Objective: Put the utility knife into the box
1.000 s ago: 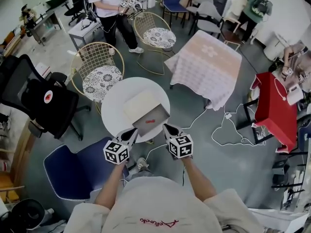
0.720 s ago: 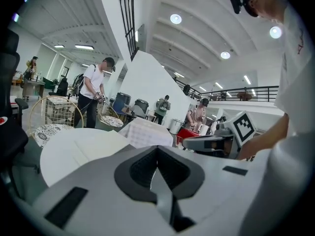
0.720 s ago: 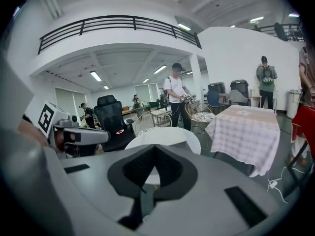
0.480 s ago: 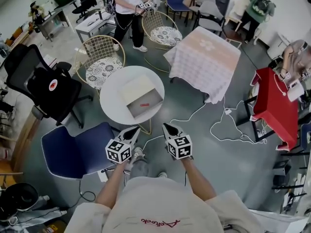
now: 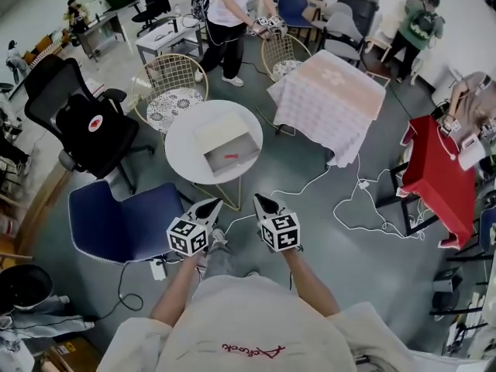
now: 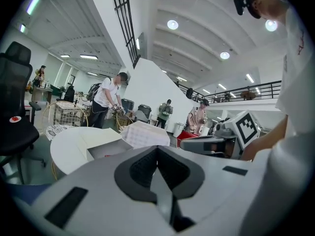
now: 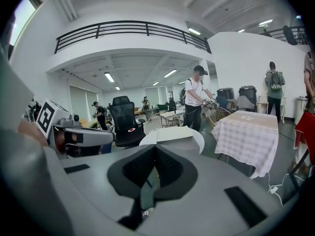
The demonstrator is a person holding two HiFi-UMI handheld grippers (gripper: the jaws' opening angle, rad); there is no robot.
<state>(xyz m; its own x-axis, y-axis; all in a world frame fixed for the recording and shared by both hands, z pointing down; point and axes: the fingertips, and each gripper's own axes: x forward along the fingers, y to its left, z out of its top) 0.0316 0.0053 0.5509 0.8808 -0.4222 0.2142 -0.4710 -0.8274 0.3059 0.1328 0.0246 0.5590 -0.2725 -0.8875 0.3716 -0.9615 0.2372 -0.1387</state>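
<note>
Utility knife (image 5: pixel 231 155): a small red sliver lying on the grey floor of the box (image 5: pixel 246 150); too small for blade or maker's mark to be made out. Nothing touches it.

Box: shallow, rectangular, apparently card, with its pale lid flap folded back on the far side. It sits on a round, smooth white bench (image 5: pixel 182 138), toward the bench's near right edge.

Left claw (image 5: pixel 212 205): grey, tapered, jaws together. The left gripper view shows the ribbed black pads meeting at a point with nothing between them. It hangs over the floor, well apart from the bench.

Right claw (image 5: pixel 258 201): same build, jaws likewise closed and empty in the right gripper view. It is level with the left claw and just beside it. Each claw carries a cube of black-and-white square markers.

Surroundings: a blue padded chair (image 5: pixel 116 223) stands left of the claws. A black mesh office chair (image 5: pixel 89 122) bears a round red emblem whose detail is unreadable. A gold wire chair (image 5: pixel 170 99) with a patterned cushion stands beyond the bench. A table under a pink checked cloth (image 5: pixel 329 103) and a red table (image 5: pixel 442 184) stand to the right. White cable (image 5: pixel 364 208) trails over the grey floor.

The person's pale shirt (image 5: pixel 248 324) carries red script, cut off at the frame edge and not legible.
</note>
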